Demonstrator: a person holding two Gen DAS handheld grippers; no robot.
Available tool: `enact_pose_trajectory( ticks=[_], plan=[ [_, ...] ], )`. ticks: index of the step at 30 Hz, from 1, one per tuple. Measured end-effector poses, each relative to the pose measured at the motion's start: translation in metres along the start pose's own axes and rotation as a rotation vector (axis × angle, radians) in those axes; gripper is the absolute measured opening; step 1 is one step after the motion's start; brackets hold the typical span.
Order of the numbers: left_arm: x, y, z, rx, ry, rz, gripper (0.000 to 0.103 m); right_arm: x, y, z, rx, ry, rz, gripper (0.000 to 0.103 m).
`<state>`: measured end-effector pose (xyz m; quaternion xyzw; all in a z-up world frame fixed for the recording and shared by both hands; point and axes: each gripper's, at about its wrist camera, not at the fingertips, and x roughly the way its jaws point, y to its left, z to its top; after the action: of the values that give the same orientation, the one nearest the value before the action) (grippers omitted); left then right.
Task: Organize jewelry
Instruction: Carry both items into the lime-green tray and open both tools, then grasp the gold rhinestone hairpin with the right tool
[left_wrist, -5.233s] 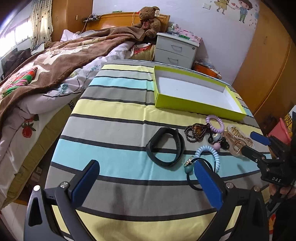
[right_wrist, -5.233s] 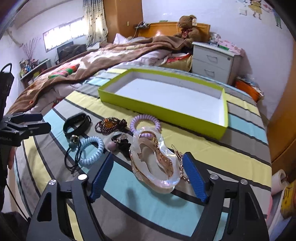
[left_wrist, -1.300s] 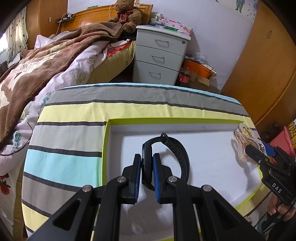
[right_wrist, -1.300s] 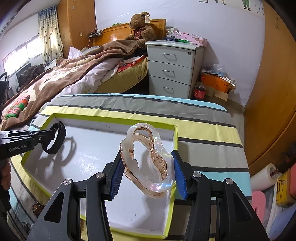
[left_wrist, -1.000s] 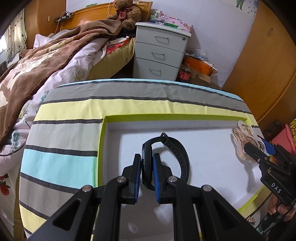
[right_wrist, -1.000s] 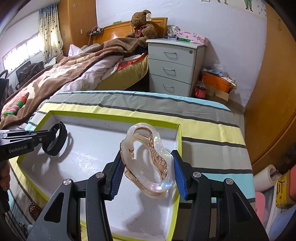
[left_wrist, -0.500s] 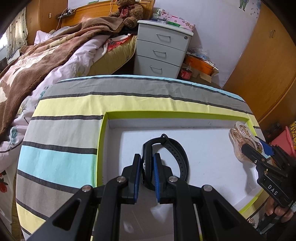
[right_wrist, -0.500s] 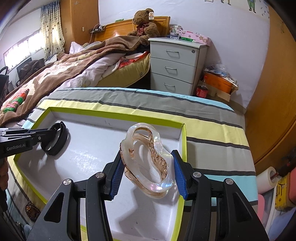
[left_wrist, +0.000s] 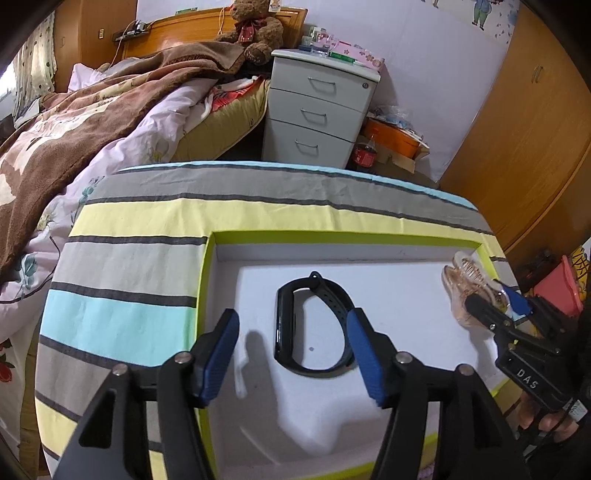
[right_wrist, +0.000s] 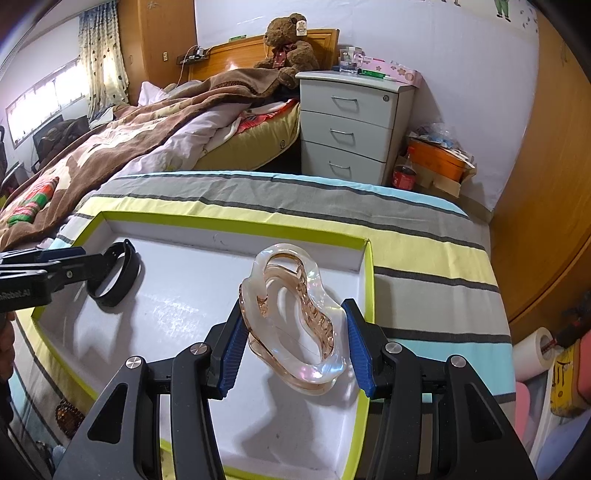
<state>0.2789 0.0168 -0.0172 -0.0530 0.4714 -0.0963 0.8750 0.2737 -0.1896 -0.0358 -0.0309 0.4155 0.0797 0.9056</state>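
A black wristband (left_wrist: 282, 325) lies on the white floor of the lime-green tray (left_wrist: 332, 236), near its left end. My left gripper (left_wrist: 293, 328) straddles the wristband; its jaws are opening and the blue pads do not press on it. In the right wrist view the wristband (right_wrist: 122, 273) rests by the left gripper (right_wrist: 88, 264) in the tray (right_wrist: 236, 227). My right gripper (right_wrist: 291, 332) is shut on a clear pinkish hair claw (right_wrist: 317, 286), held just above the tray's right end. The left wrist view shows the hair claw (left_wrist: 461, 280) in the right gripper (left_wrist: 491, 299).
The tray sits on a table under a striped cloth (left_wrist: 122, 314). A brown beaded bracelet (right_wrist: 68, 413) lies on the cloth by the tray's near left corner. A bed with a brown blanket (right_wrist: 129, 147), a grey nightstand (right_wrist: 351, 125) and a wooden wardrobe (right_wrist: 546, 184) stand beyond.
My left gripper's jaws have parted and let go of the black wristband, which now lies flat in the tray. The right gripper keeps its hold on the hair claw.
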Motion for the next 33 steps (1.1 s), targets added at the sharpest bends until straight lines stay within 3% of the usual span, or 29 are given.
enact_pose_trajectory(
  ticks=[4,11,22,33],
  plan=[
    [-0.016,0.0,-0.003,-0.004,-0.026,-0.018,0.073,-0.007,0.002,-0.001,-0.004,-0.023,0.005,0.057],
    [-0.037,0.001,-0.008,-0.014,-0.053,-0.019,0.074,-0.014,0.004,-0.002,0.02,-0.027,0.013,0.058],
    [-0.078,0.001,-0.033,-0.01,-0.099,-0.036,0.078,-0.058,0.003,-0.016,0.037,-0.089,0.031,0.058],
    [-0.111,0.011,-0.084,-0.039,-0.127,-0.06,0.079,-0.098,0.003,-0.068,0.028,-0.073,0.099,0.058]
  ],
)
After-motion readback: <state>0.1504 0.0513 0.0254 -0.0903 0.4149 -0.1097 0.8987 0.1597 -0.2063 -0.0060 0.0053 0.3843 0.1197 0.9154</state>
